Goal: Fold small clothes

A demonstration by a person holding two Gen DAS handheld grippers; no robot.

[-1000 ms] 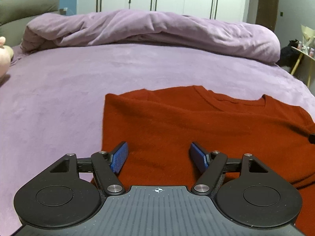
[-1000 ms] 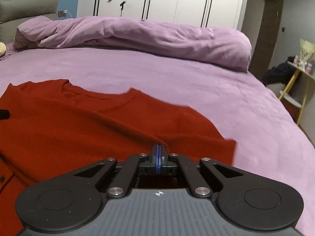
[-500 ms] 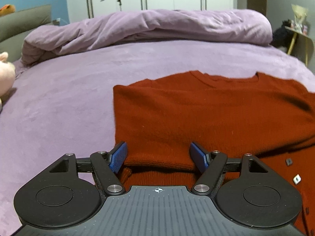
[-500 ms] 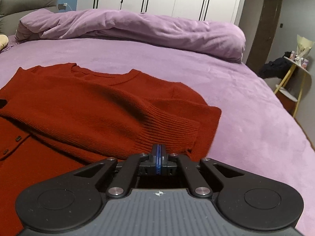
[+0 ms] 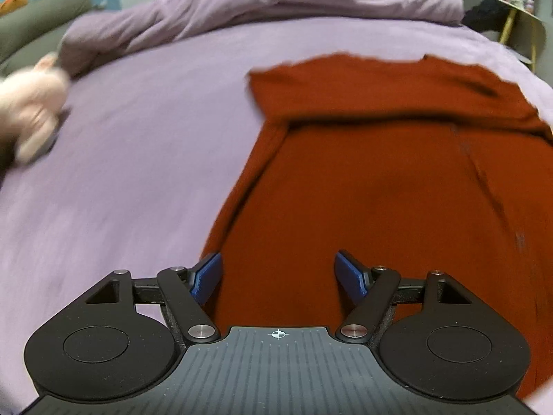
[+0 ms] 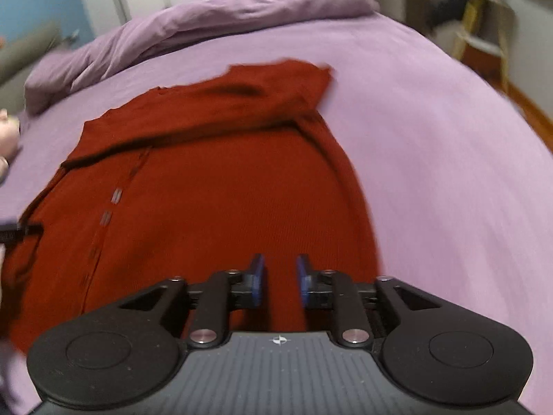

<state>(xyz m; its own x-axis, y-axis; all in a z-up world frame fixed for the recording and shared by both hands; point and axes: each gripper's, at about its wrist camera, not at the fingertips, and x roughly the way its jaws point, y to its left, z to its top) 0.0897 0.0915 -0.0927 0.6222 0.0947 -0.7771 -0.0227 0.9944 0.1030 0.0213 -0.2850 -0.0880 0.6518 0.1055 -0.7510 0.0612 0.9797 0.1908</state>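
A rust-red knit cardigan (image 5: 380,180) lies flat on the purple bed, its sleeves folded across the upper chest; it also shows in the right wrist view (image 6: 214,186) with its button line down the left. My left gripper (image 5: 278,278) is open and empty, held above the cardigan's lower left edge. My right gripper (image 6: 279,278) is open with a narrow gap, empty, above the cardigan's lower right part. Both views are motion-blurred.
A bunched purple duvet (image 5: 276,3) lies along the far side of the bed (image 5: 121,173). A pink plush toy (image 5: 31,103) sits at the left. A yellow side table (image 6: 484,24) stands off the right side of the bed, with wardrobe doors behind.
My right gripper has let go of the sleeve and opened. Both grippers have pulled back and risen from the collar end towards the hem. The sleeve now lies across the chest.
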